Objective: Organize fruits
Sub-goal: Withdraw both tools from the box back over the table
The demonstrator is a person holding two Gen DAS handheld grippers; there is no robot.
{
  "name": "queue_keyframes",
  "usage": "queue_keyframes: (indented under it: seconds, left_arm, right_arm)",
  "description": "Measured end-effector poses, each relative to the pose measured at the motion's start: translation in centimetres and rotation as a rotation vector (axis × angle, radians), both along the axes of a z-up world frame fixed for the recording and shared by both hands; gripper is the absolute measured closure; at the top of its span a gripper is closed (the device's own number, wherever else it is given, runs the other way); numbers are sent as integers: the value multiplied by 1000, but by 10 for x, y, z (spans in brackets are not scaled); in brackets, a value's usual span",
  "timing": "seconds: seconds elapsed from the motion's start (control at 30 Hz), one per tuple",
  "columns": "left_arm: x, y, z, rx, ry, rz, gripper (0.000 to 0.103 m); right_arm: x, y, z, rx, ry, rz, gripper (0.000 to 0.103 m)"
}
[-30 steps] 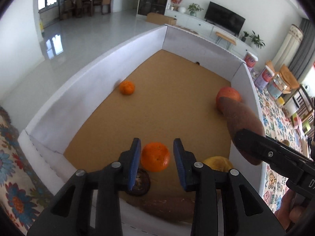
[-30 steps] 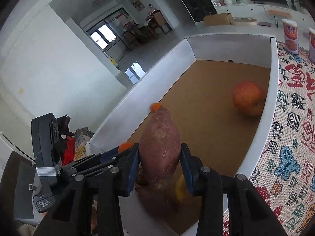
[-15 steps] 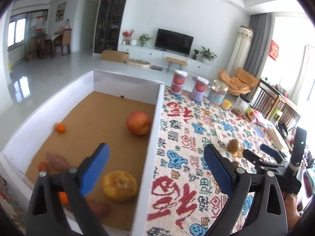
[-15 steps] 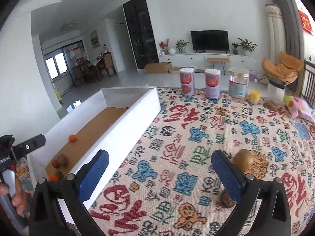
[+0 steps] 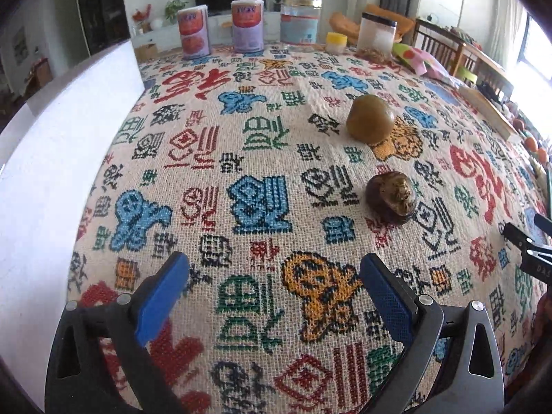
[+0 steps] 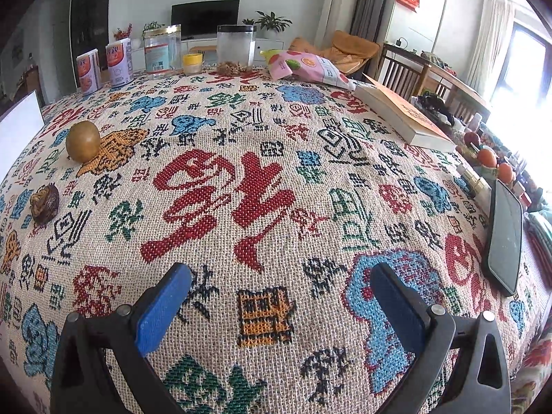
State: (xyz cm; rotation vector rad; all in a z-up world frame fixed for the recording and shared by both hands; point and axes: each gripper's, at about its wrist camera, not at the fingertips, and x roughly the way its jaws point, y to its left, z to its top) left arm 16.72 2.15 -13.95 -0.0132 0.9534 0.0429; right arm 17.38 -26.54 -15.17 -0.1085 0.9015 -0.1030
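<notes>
Two fruits lie on the patterned tablecloth. A round olive-brown fruit sits farther off, and a dark brown wrinkled fruit lies nearer. My left gripper hovers open over bare cloth, below and left of the dark fruit, nothing between its blue pads. The right wrist view shows the same olive-brown fruit and dark fruit at its far left. My right gripper is open over the cloth, well to the right of both. The white box wall stands at the left.
Two orange-labelled cans, a glass jar and a small yellow cup line the far edge. A book, a pink snack bag and a phone lie to the right, with small red fruits beyond.
Both grippers let go of their loads, an orange and a sweet potato, opened wide and swung right, from over the white box to over the patterned cloth.
</notes>
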Motion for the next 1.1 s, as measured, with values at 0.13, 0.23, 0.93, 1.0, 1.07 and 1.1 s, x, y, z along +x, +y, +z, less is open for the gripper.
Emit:
queue_keyframes:
  seconds: [0.13,0.23,0.93,1.0,1.07,1.1]
  left_arm:
    - [0,0,-7,4,-6,38,3]
    - [-1,-4,-8,28,-24,48,0]
    - [2,-2,-10,10,-18,48,0]
    - [2,-2,-10,10,-18,48,0]
    - [2,-1,-10,9,-18,48,0]
    - [2,-1,-10,9,-18,48,0]
  right_arm:
    - [2,6,-2,19,29,-1,0]
    - [7,-1,-6,90,51,-6,0]
    - [7,-5,-7,129,59,-22,0]
    - [7,-5,-7,129,59,-22,0]
    - [7,-5,-7,129,59,-22,0]
    - [7,-5,-7,129,59,-22,0]
